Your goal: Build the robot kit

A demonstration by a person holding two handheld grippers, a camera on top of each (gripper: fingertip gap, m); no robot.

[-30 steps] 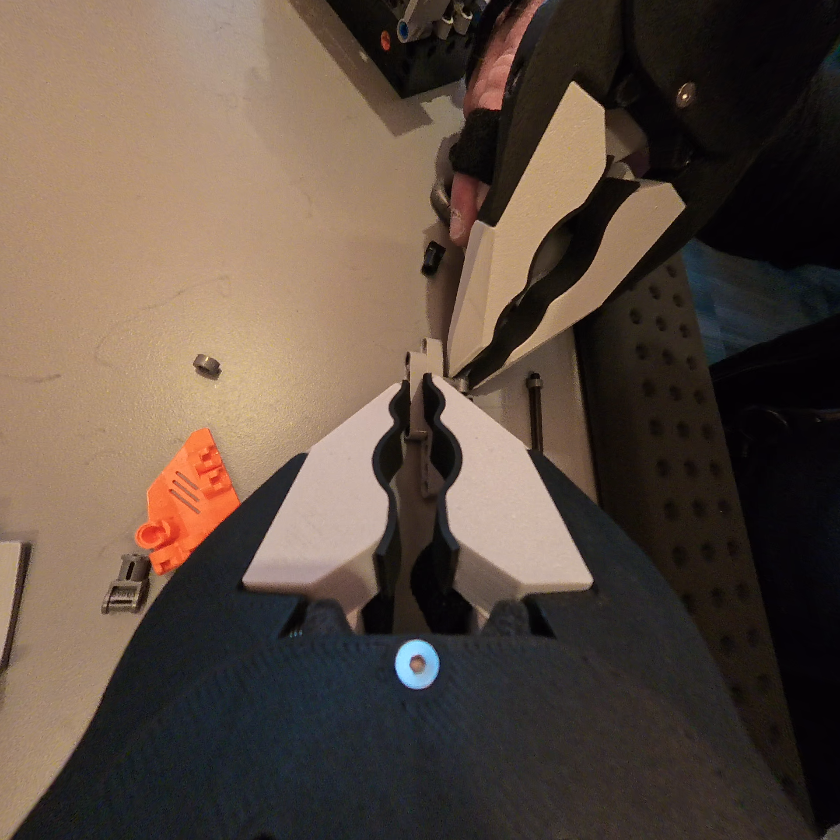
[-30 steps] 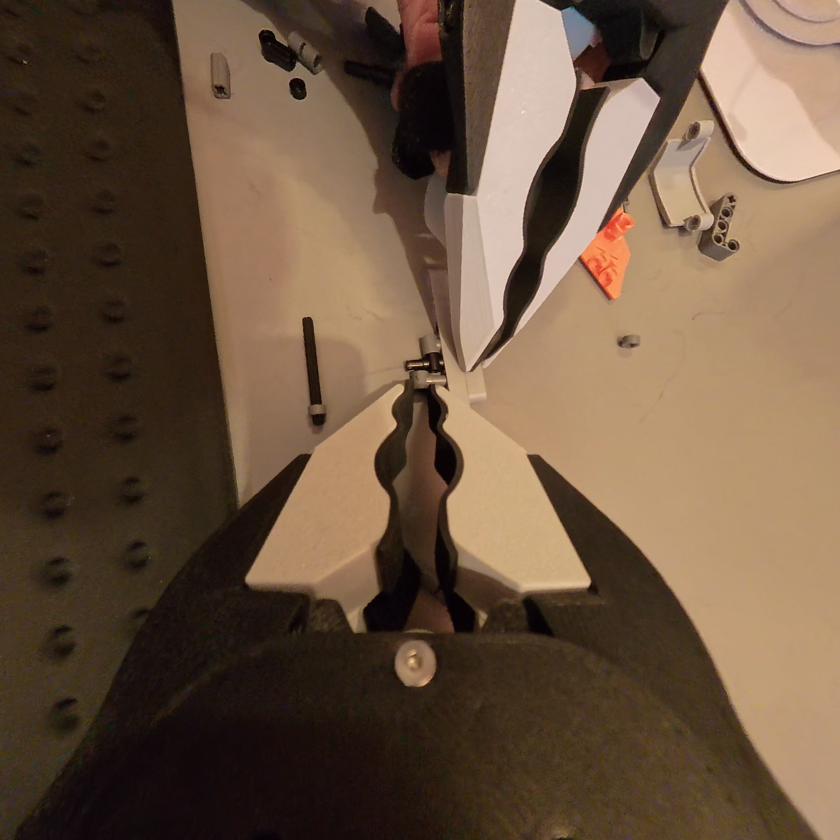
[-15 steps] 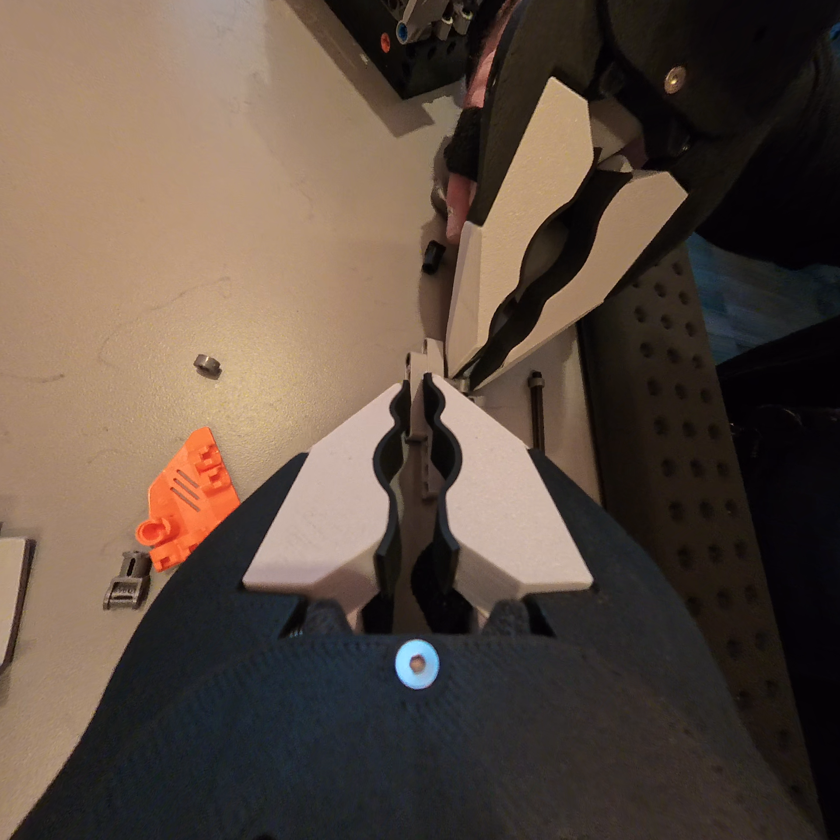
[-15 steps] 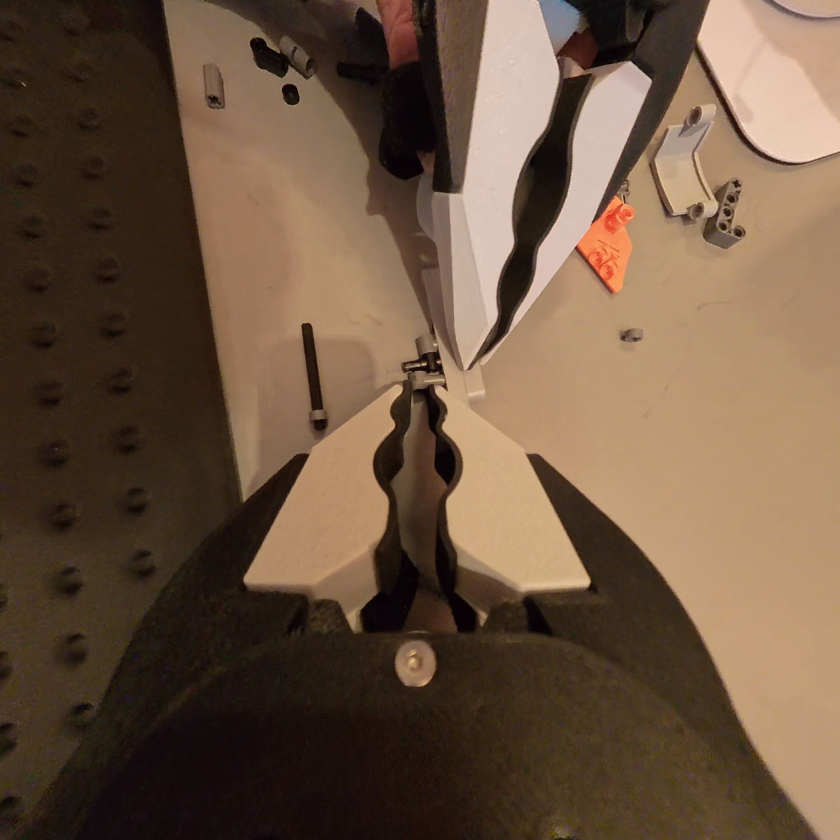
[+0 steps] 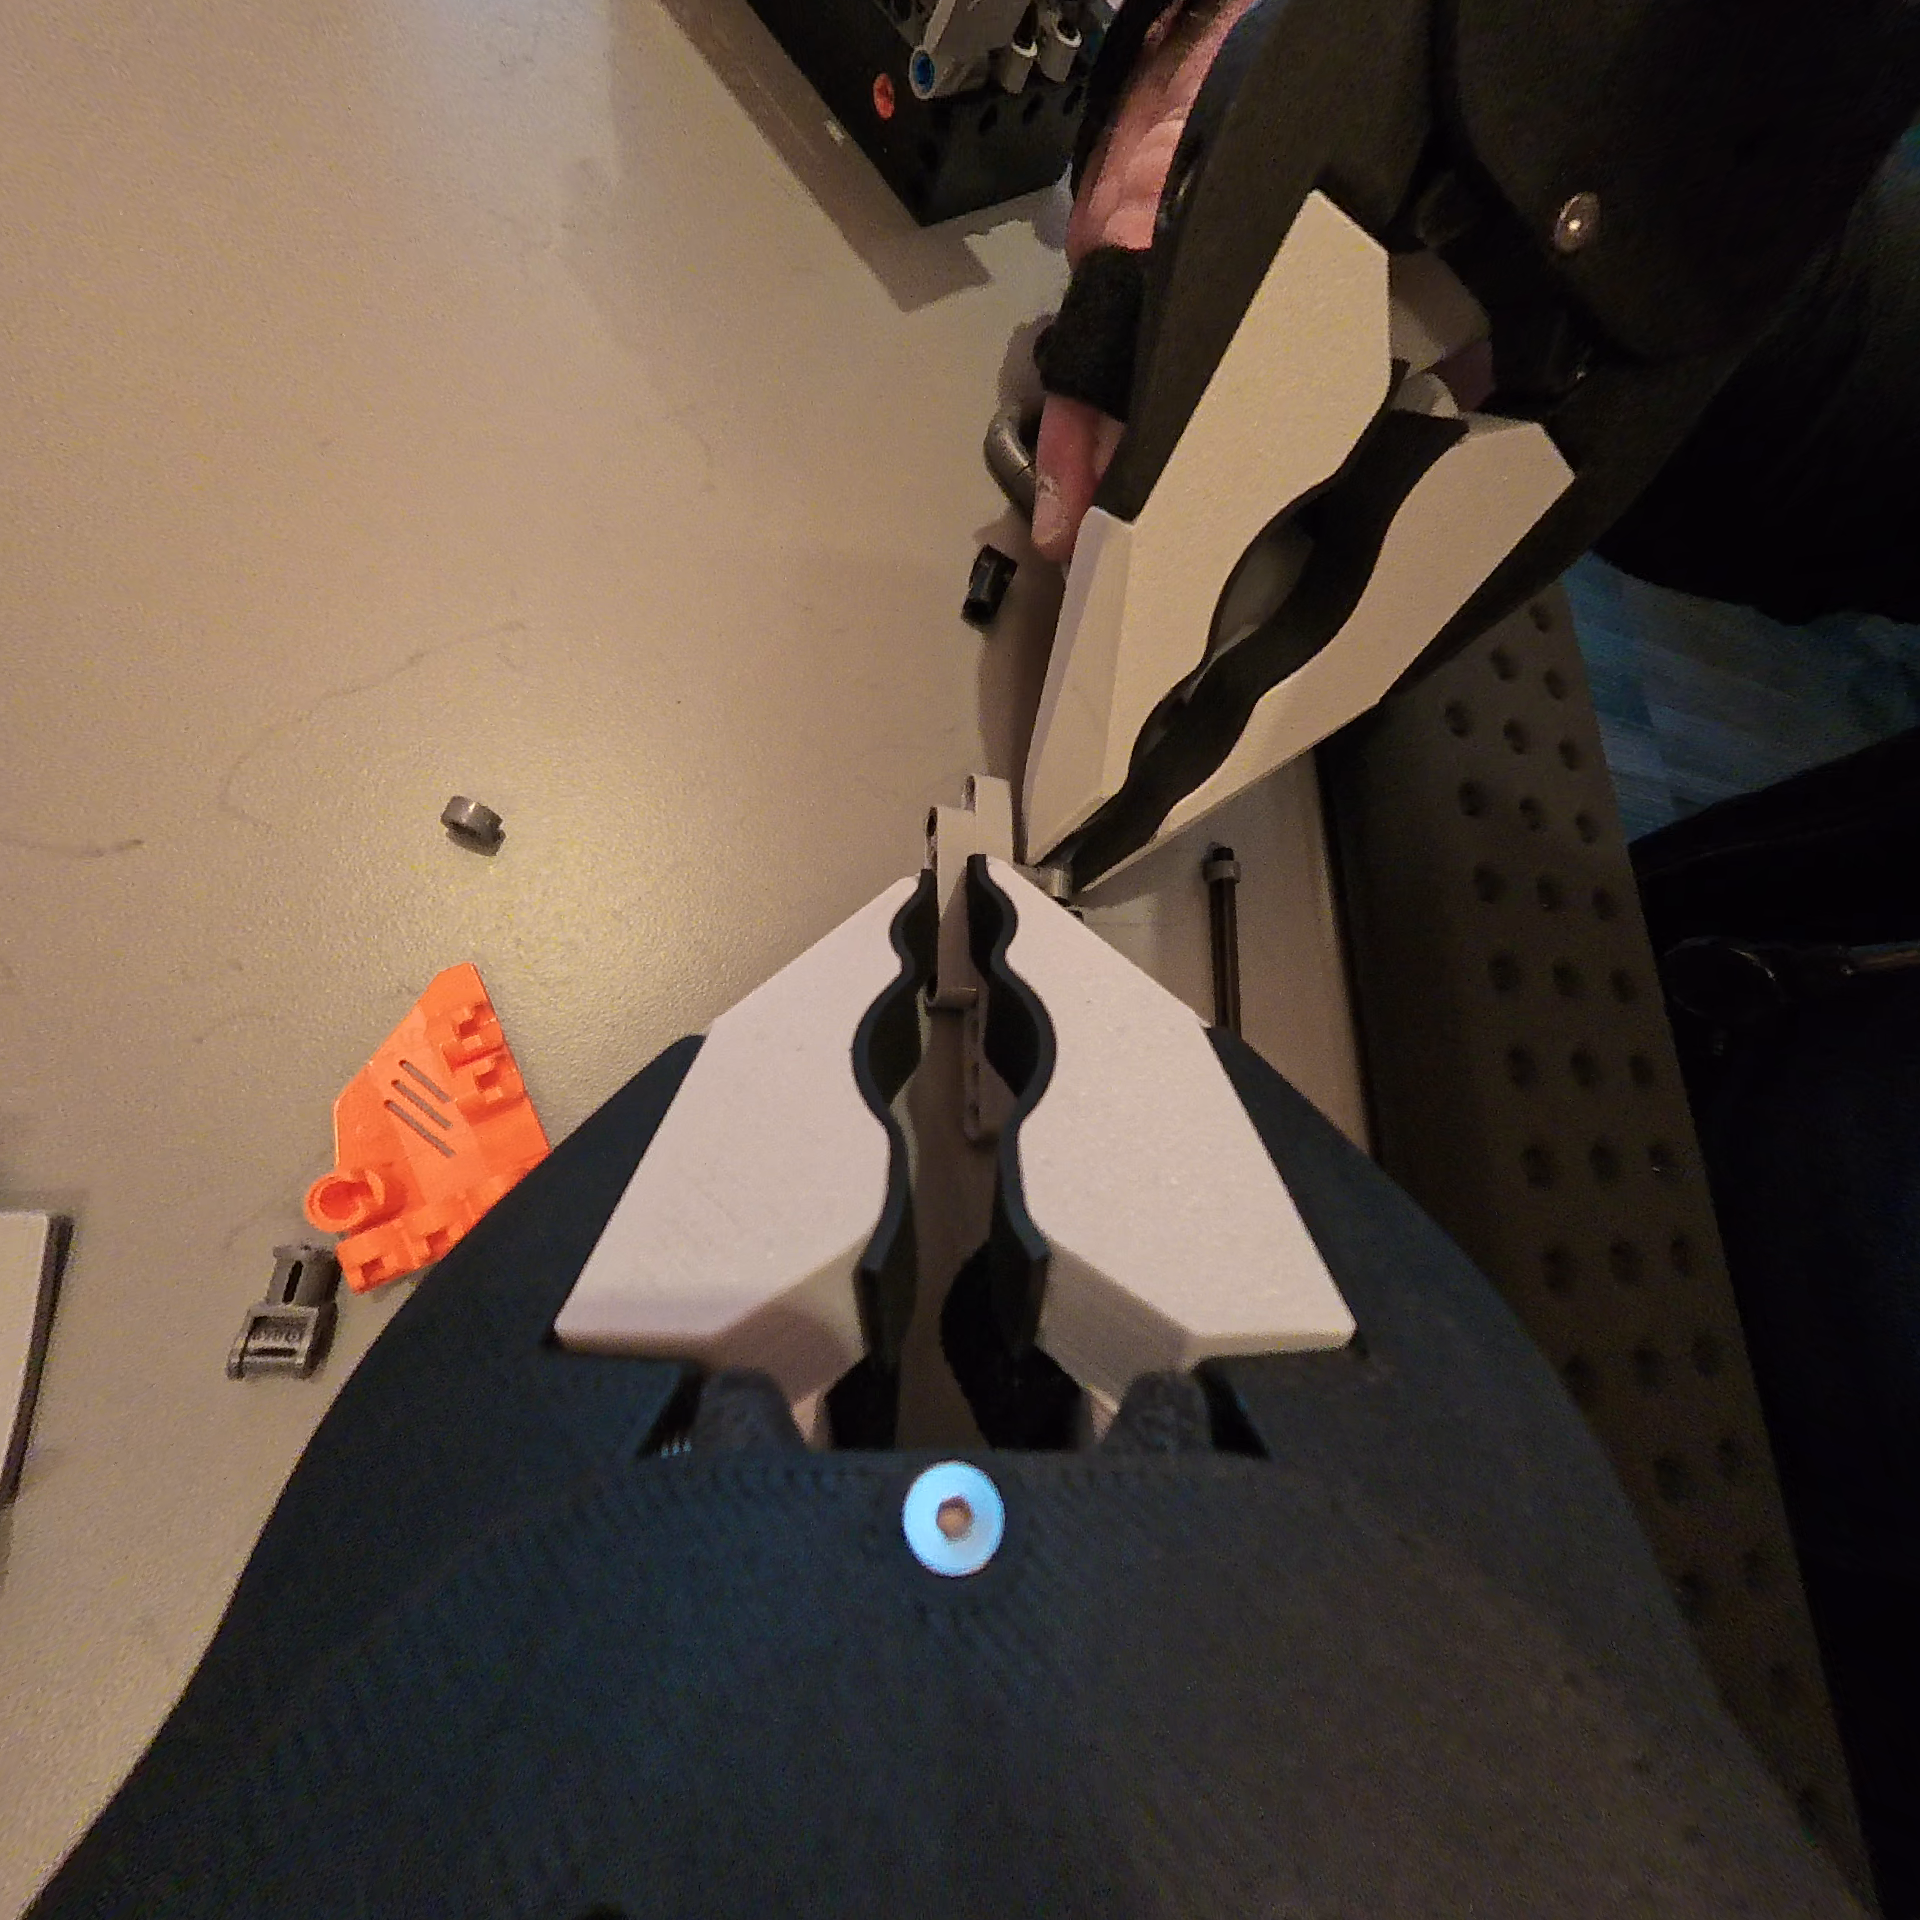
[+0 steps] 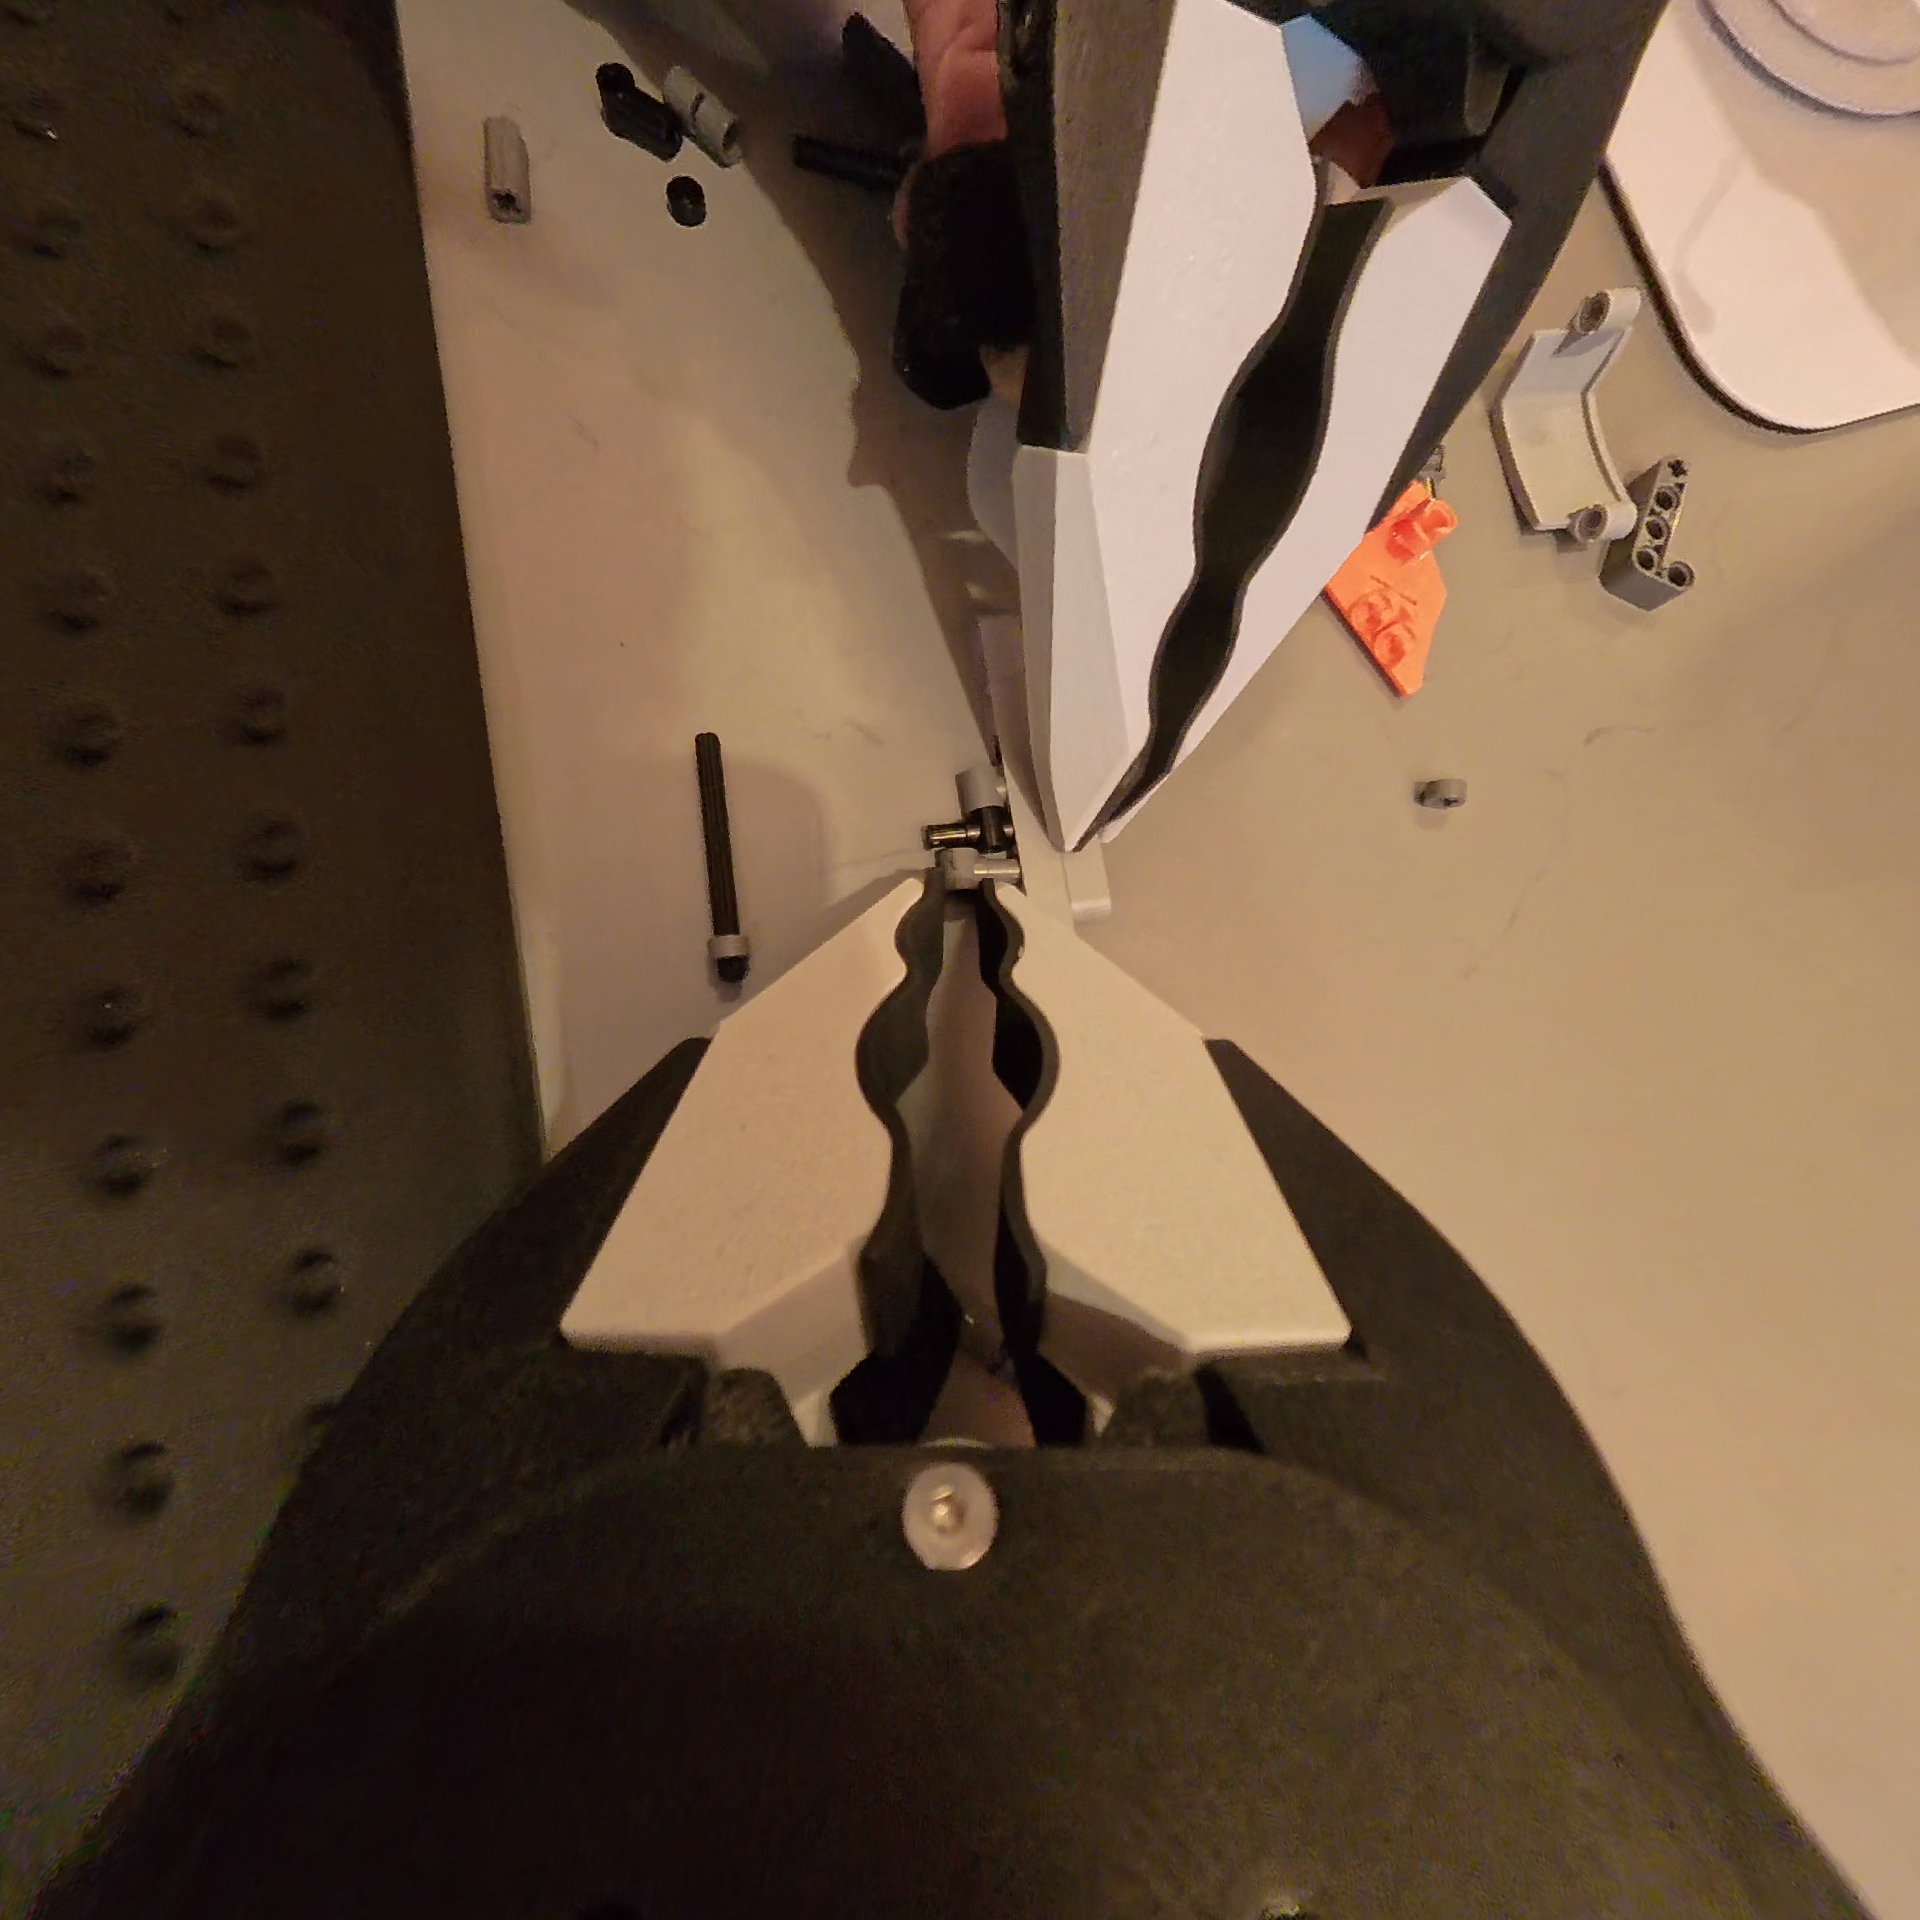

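Left tongs (image 5: 945, 873) clench a grey beam (image 5: 961, 940) at frame centre. Right tongs (image 6: 961, 894) clench a small grey connector (image 6: 977, 868), tip to tip above the desk (image 5: 416, 416). Risk: slight misalignment could twist the connector loose.

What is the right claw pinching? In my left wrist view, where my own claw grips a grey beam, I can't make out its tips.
Observer: The right claw is shut on a small grey connector; a black pin sits just beyond it.
Operator: Any parts outside my frame?
Observer: Yes, a curved grey panel lies flat on the table, past the orange piece.
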